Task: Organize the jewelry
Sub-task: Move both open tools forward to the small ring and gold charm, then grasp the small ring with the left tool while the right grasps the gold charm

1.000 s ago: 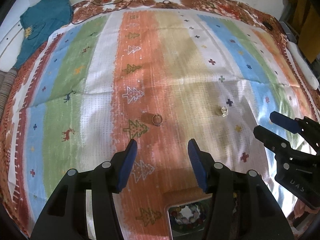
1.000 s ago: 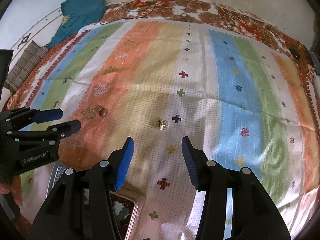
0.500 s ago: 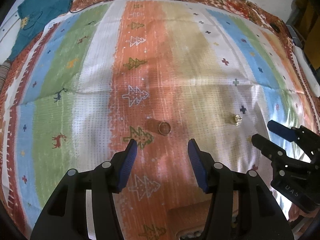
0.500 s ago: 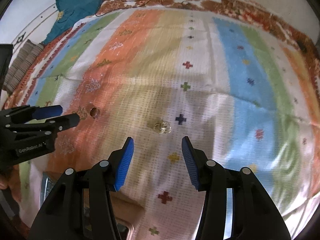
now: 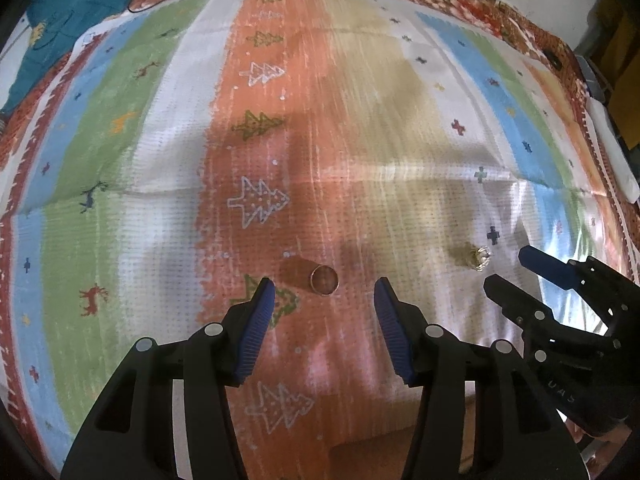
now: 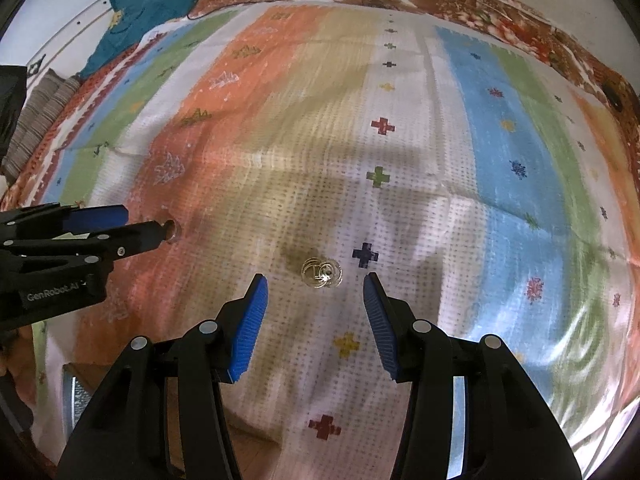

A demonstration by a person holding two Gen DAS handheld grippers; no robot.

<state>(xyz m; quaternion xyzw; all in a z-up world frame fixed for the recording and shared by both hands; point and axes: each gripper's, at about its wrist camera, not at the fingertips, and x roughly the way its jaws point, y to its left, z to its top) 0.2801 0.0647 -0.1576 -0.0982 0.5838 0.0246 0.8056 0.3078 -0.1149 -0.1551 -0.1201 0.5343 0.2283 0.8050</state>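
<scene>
While we hold both tools low over the striped cloth (image 5: 120,152), the left hand-held gripper (image 5: 324,294) stands wide apart and holds nothing. We see the gold ring (image 5: 324,280) lying on the orange stripe, just ahead of the gap between the blue pads (image 5: 256,328), nearly centred between the two fingertips and touching neither. A green tree figure on the cloth sits under the left fingertip, just beside the ring.

Through the right wrist view, our right hand-held gripper (image 6: 314,292) is also spread wide and empty. The sparkly ring cluster (image 6: 321,273) lies on the white dotted stripe just beyond the fingertips, centred in the gap, with a dark blue cross in the weave just to its right. We cannot tell whether this piece is one ring or several looped together.

From the left wrist view, the cluster (image 5: 480,258) shows to the right of the gold ring, well apart from it, with the right hand-held gripper (image 5: 516,270) close behind it. From the right wrist view, the left hand-held gripper (image 6: 144,224) reaches in from the left edge, its tip partly hiding the gold ring (image 6: 171,230).

A teal garment (image 6: 152,4) lies at the far left corner of the bed.
</scene>
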